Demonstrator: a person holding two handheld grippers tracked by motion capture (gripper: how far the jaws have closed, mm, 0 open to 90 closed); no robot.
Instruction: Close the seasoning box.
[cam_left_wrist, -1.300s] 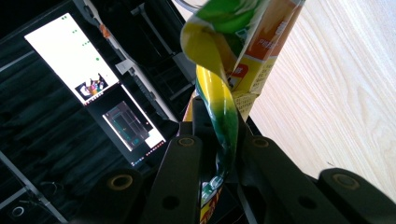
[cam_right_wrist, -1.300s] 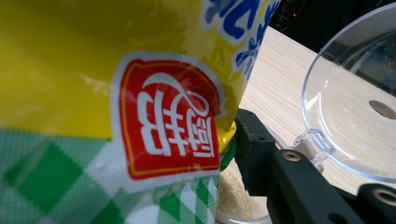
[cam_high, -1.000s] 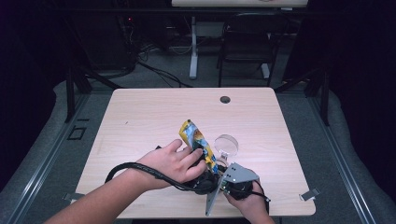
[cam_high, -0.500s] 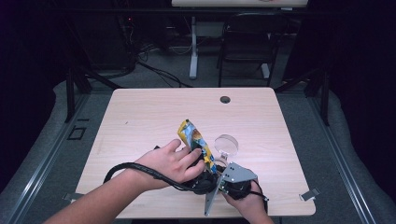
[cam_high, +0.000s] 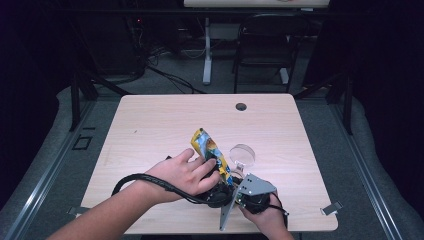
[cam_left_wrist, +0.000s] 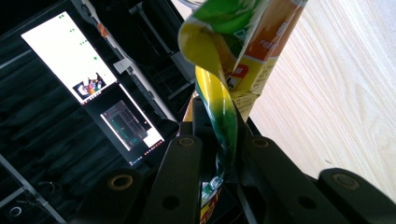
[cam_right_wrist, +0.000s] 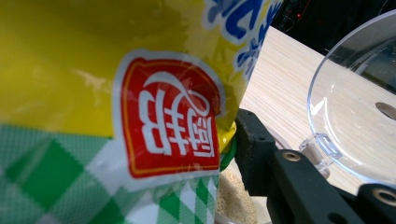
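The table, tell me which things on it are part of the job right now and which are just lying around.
In the job:
- snack packet, pinched by the left hand-held gripper and held at the right hand-held gripper
- clear bowl, right beside the packet

Lying about:
- dark round cap at the table's far edge
- metal clips at its near corners

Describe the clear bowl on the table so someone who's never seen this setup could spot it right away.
Start at the light wooden table and look toward its near edge, where two hands meet around a yellow and blue snack packet. Just right of that packet sits the clear bowl. It is the one round, see-through thing there, with the wood grain showing through it.
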